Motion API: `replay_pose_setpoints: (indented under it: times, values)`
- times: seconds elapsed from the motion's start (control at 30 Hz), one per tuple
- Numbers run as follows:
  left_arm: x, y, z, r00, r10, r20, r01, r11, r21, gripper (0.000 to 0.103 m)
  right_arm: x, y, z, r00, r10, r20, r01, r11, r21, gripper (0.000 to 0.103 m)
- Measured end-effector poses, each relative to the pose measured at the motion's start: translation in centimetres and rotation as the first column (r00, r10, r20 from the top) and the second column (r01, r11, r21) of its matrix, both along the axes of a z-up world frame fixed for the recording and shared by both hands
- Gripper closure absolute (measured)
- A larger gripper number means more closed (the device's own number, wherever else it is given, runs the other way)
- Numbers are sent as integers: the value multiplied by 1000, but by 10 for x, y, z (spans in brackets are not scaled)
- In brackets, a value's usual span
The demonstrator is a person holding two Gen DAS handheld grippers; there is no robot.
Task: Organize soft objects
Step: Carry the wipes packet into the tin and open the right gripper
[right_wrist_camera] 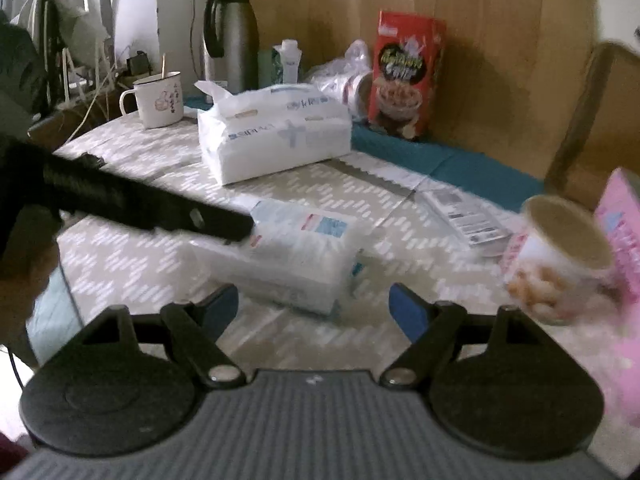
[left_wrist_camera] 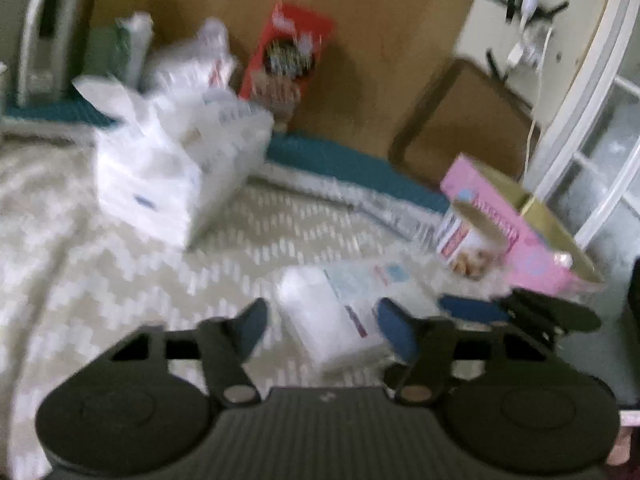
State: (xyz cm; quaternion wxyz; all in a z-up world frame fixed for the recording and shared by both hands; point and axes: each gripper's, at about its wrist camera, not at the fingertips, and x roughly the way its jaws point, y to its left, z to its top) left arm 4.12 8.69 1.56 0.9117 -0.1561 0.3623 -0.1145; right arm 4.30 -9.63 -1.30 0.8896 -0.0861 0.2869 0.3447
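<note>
A small soft tissue pack (left_wrist_camera: 336, 316) (right_wrist_camera: 296, 252) lies on the patterned tablecloth (left_wrist_camera: 120, 264) (right_wrist_camera: 132, 264). My left gripper (left_wrist_camera: 322, 324) is open, its blue pads on either side of the pack's near end, close to it. In the right wrist view the left gripper's black finger (right_wrist_camera: 160, 208) reaches onto the pack from the left. My right gripper (right_wrist_camera: 314, 308) is open and empty just in front of the same pack. A large white tissue pack (left_wrist_camera: 176, 168) (right_wrist_camera: 276, 132) lies further back.
A red cereal box (left_wrist_camera: 286, 60) (right_wrist_camera: 406, 76) leans on the wooden board behind. A paper snack cup (left_wrist_camera: 468, 236) (right_wrist_camera: 560, 256) and a pink box (left_wrist_camera: 532, 232) (right_wrist_camera: 624, 248) stand at right. An enamel mug (right_wrist_camera: 158, 98), a thermos (right_wrist_camera: 230, 36) and a flat printed packet (right_wrist_camera: 464, 216) are on the table.
</note>
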Motion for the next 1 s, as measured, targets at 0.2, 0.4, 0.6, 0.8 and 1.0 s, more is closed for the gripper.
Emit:
replay_pose_setpoints:
  times: [0.2, 0.4, 0.6, 0.8, 1.0]
  values:
    - [4, -25, 23, 998, -51, 40, 52, 999, -9, 56, 8, 9, -10, 1000, 20, -12, -19, 999, 40, 40]
    - [33, -133, 69, 947, -285, 151, 280, 958, 56, 58, -16, -77, 26, 982, -139, 127, 124, 985, 117, 40]
    - [82, -256, 83, 883, -428, 191, 409, 903, 130, 55, -5, -180, 44, 910, -370, 188, 353, 928, 116, 40]
    - [121, -318, 68, 919, -355, 171, 305, 916, 261, 37, 46, -245, 31, 814, -549, 187, 545, 835, 80, 28]
    - [96, -283, 66, 933, -313, 175, 248, 915, 317, 36, 57, -278, 7, 743, -656, 130, 644, 754, 125, 28]
